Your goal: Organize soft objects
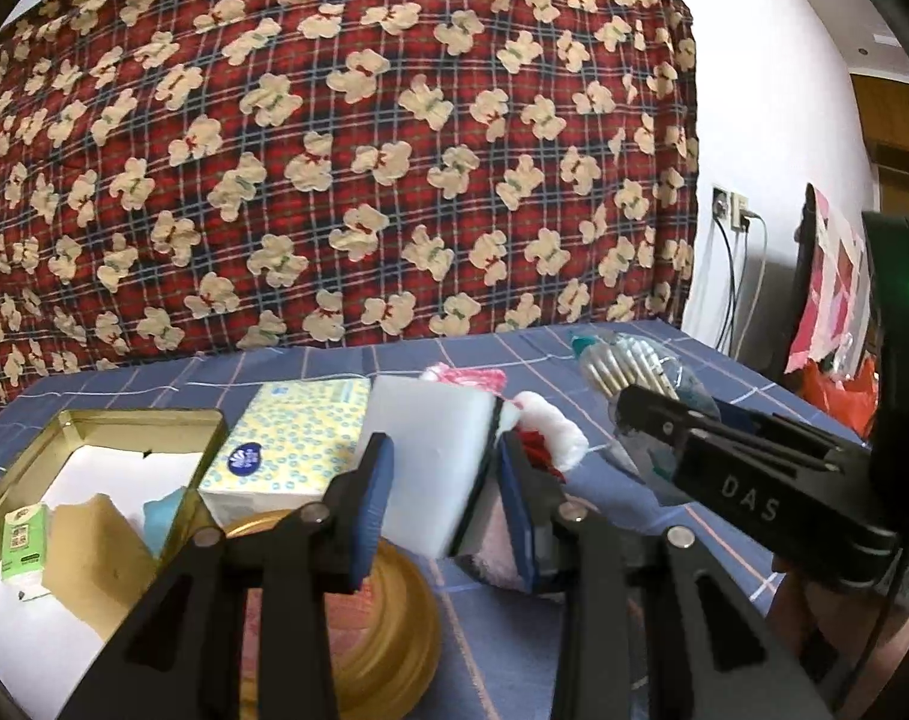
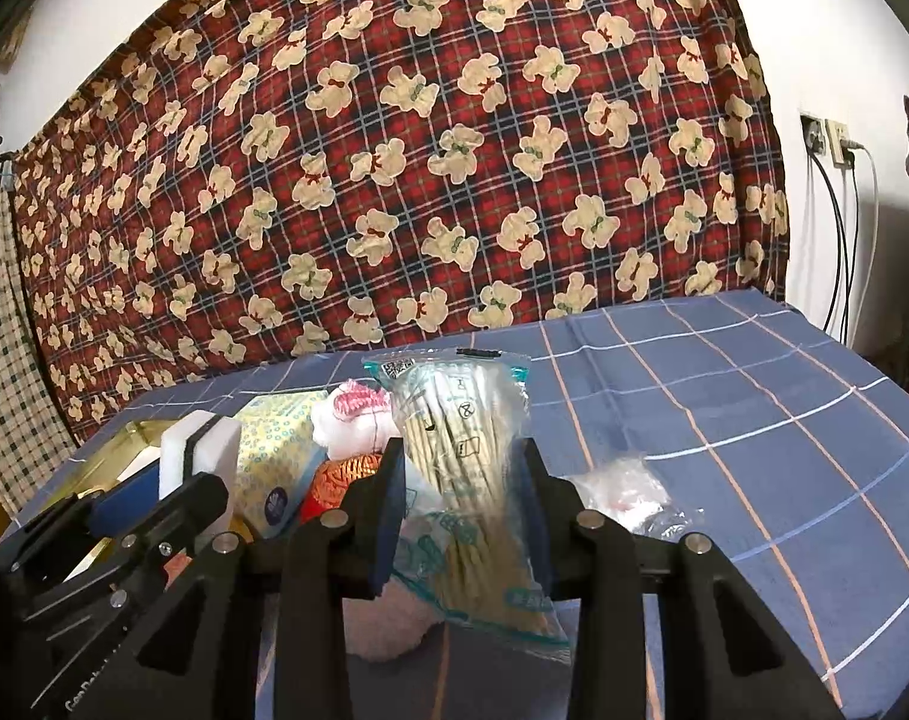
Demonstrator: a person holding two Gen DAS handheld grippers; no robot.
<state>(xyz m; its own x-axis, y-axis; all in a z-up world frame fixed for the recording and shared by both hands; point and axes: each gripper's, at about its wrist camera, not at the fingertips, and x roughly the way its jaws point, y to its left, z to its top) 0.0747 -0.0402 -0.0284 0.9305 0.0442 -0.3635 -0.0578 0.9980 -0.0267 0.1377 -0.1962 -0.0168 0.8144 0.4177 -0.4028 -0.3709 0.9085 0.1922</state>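
Observation:
My left gripper (image 1: pixel 448 492) is shut on a white sponge block with a black band (image 1: pixel 436 450) and holds it above the table; the sponge also shows in the right wrist view (image 2: pixel 199 450). My right gripper (image 2: pixel 463 504) is shut on a clear bag of cotton swabs (image 2: pixel 460 444), lifted off the table; in the left wrist view the bag (image 1: pixel 628 366) sits at the right. A yellow tissue pack (image 1: pixel 286 438), a pink and white knitted item (image 1: pixel 544 426) and a pink fluffy item (image 2: pixel 388 618) lie on the blue checked cloth.
An open gold tin (image 1: pixel 82 426) at the left holds a green packet (image 1: pixel 25 540), brown paper and a blue item. A round gold lid (image 1: pixel 388 618) lies under my left gripper. A crumpled clear wrapper (image 2: pixel 628 492) lies right of the swab bag. A teddy-print curtain hangs behind.

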